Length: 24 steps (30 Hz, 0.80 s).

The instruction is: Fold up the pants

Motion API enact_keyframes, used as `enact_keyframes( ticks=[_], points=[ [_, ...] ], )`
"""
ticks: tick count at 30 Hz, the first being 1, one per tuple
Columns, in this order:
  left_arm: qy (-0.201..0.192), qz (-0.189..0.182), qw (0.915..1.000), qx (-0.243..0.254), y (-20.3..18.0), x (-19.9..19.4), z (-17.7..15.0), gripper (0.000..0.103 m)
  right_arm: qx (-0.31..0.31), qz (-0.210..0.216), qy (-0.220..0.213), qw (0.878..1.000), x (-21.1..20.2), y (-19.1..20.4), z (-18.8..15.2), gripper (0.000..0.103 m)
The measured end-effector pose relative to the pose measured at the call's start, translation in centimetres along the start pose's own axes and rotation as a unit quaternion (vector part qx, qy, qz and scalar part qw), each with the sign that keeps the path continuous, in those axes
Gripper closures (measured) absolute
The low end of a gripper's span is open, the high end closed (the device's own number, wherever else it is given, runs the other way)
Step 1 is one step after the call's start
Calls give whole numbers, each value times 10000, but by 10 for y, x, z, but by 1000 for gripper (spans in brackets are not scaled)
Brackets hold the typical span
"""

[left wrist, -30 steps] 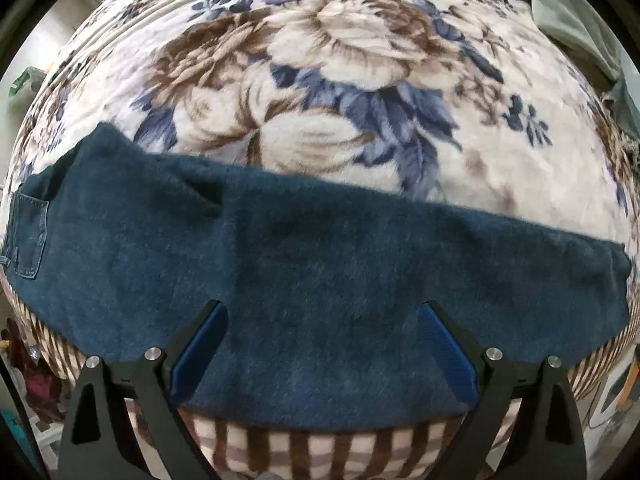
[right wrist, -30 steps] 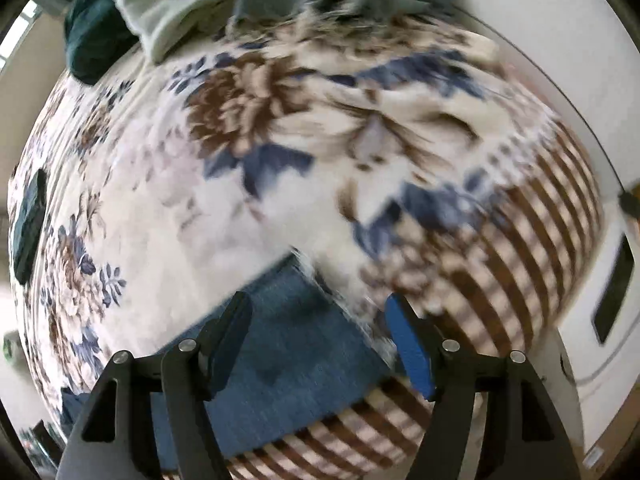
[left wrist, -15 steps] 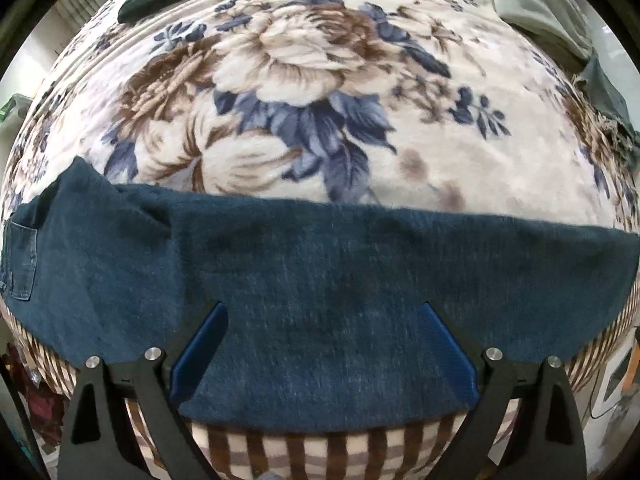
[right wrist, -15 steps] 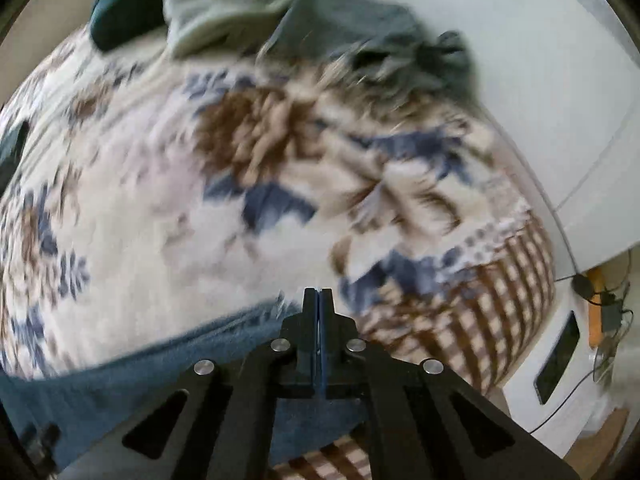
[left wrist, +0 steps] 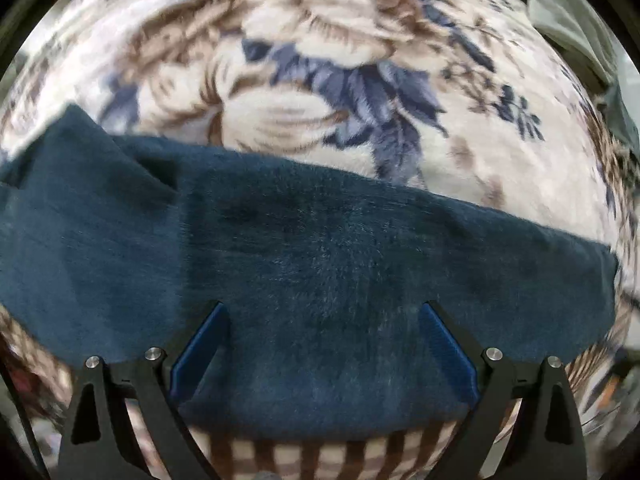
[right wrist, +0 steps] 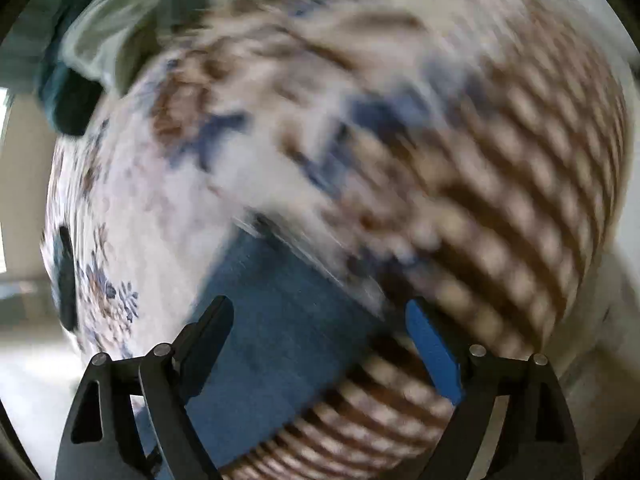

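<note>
One pants (left wrist: 320, 280), two tools

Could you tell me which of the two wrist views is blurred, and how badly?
Right wrist view: heavy motion smear across the floral blanket and the pants; only the right gripper, jaws opening, stays sharp. Left wrist view: milder blur, worst toward the edges; the pants still show their nap.

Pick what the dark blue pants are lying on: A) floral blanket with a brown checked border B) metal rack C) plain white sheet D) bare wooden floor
A: the pants lie stretched flat across the floral blanket, whose brown checked border shows just below them.
</note>
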<state>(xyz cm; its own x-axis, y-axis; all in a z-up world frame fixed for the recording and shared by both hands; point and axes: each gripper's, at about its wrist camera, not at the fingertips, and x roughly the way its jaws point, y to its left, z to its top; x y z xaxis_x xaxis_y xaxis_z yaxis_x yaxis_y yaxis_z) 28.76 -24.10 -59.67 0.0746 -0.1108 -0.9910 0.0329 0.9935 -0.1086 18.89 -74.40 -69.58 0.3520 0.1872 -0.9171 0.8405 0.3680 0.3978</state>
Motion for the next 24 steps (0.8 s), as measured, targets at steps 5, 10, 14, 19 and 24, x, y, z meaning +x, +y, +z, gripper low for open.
enact_keyframes(
  ticks=[5, 10, 14, 19, 24],
  points=[
    [46, -32, 10000, -5, 5, 30, 4, 0, 767, 1982, -72, 9771, 38, -47, -28, 12],
    [150, -78, 9998, 57, 5, 34, -2, 0, 1397, 3665, -575, 9181, 53, -69, -37, 12],
    [257, -65, 9996, 29, 3, 35, -4, 0, 764, 3485, -245, 9339, 65, -46, -42, 12],
    [342, -26, 9994, -27, 5, 37, 9, 0, 658, 3263, -81, 9429, 78, -30, -29, 13],
    [417, -25, 9991, -54, 5, 38, 14, 0, 234, 3735, -249, 9270, 69, -3, -26, 13]
  ],
)
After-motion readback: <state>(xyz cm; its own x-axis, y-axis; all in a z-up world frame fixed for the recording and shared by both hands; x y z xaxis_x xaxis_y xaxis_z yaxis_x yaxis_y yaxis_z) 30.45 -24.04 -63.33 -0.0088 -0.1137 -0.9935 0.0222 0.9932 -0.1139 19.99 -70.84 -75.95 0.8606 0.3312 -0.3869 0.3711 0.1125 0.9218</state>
